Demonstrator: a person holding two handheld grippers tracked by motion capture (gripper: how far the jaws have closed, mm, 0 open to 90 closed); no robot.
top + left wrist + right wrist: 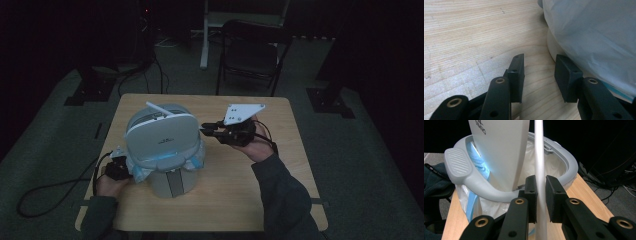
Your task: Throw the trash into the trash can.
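Observation:
A small white bin stands on the wooden table, its white lid tilted up. A grey ring clamps a clear bag liner with a blue drawstring at the rim. My right gripper is shut on a thin white bar that runs up past the raised lid. From above it sits at the bin's right side. My left gripper is open, low on the table by the bin's base, nothing between its fingers; from above it is at the bin's left.
A black folding chair stands beyond the table's far edge. A black cable trails off the left side to the floor. Dark stand bases flank the table at the back. Bare wood lies to the right and front of the bin.

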